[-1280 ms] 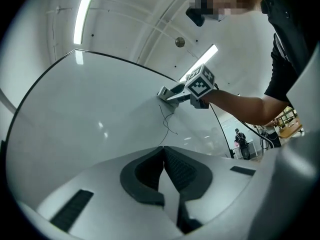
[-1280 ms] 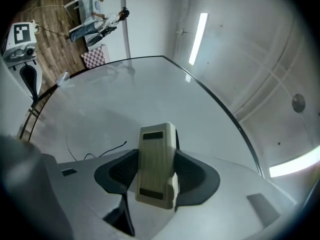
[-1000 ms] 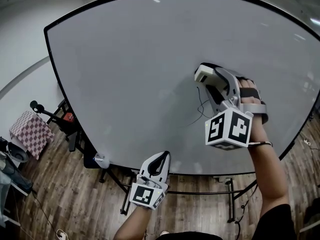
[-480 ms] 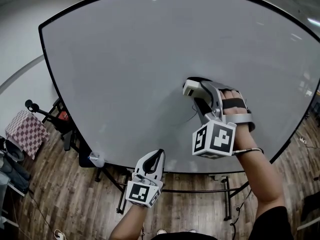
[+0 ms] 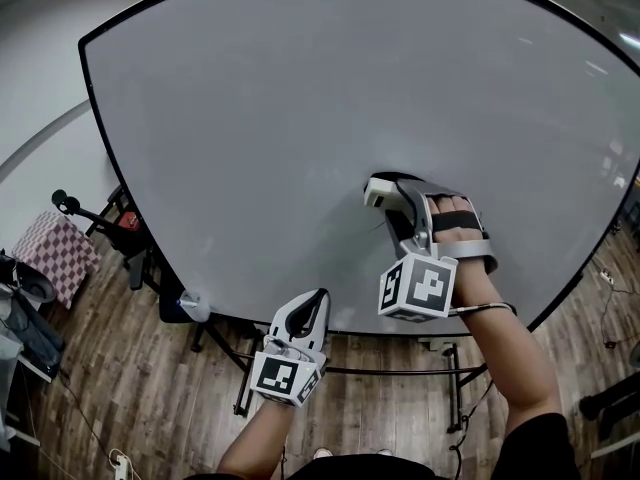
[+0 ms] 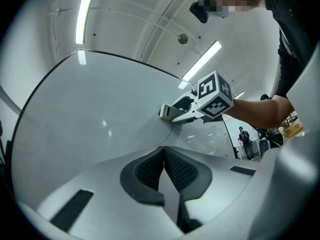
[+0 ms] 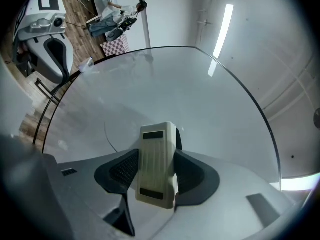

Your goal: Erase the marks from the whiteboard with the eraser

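Observation:
A large whiteboard (image 5: 260, 118) fills the head view. My right gripper (image 5: 392, 196) is shut on a cream block eraser (image 5: 381, 194) and presses it flat against the board's lower right part. In the right gripper view the eraser (image 7: 157, 164) stands clamped between the dark pads. A thin curved pen line (image 7: 107, 136) runs on the board just left of it, also seen as a short mark (image 5: 381, 228) beneath the eraser. My left gripper (image 5: 305, 313) hangs shut and empty at the board's lower edge. Its pads (image 6: 175, 169) meet in the left gripper view.
The whiteboard stands on a black frame (image 5: 240, 373) over a wooden floor (image 5: 130, 388). A checked stool (image 5: 55, 258) and dark gear (image 5: 125, 223) sit at the left beyond the board's edge. A small cup-like object (image 5: 193, 306) sticks out at the board's lower left edge.
My right gripper has slid the eraser leftward and down across the board. The long dark line visible beside it a second ago is now mostly gone. The left gripper stayed at the lower edge.

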Tool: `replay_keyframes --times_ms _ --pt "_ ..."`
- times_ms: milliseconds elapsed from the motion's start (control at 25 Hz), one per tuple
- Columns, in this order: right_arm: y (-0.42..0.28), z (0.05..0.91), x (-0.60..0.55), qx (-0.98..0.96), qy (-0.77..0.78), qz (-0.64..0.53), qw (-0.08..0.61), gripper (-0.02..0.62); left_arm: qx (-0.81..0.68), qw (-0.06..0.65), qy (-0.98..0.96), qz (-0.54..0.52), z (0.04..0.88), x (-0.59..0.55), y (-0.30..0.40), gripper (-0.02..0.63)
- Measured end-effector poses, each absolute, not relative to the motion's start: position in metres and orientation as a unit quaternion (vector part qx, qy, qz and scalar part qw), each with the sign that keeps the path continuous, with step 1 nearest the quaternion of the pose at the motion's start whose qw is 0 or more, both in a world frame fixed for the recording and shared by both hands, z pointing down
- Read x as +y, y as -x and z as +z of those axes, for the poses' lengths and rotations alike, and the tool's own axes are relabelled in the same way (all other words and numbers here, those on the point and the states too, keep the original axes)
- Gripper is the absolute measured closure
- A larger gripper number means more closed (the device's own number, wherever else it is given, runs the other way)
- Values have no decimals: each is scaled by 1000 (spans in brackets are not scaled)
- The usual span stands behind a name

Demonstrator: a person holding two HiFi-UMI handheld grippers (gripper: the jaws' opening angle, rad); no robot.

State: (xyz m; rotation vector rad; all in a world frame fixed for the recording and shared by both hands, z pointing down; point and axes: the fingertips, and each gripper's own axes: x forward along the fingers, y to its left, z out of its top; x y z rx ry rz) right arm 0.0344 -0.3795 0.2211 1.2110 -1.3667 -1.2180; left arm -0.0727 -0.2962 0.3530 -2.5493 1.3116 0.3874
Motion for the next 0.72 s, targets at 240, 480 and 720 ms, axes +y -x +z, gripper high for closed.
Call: replay_keyframes --times_ms 240,480,720 --pt "-36 255 -380 -570 -478 -480 465 347 460 124 869 132 358 -292 77 586" --pt "-35 283 -381 -574 -461 -478 479 347 453 122 873 132 355 -289 73 586" --pt "-31 306 -384 -583 -450 -467 489 347 454 119 873 132 356 -287 76 586"
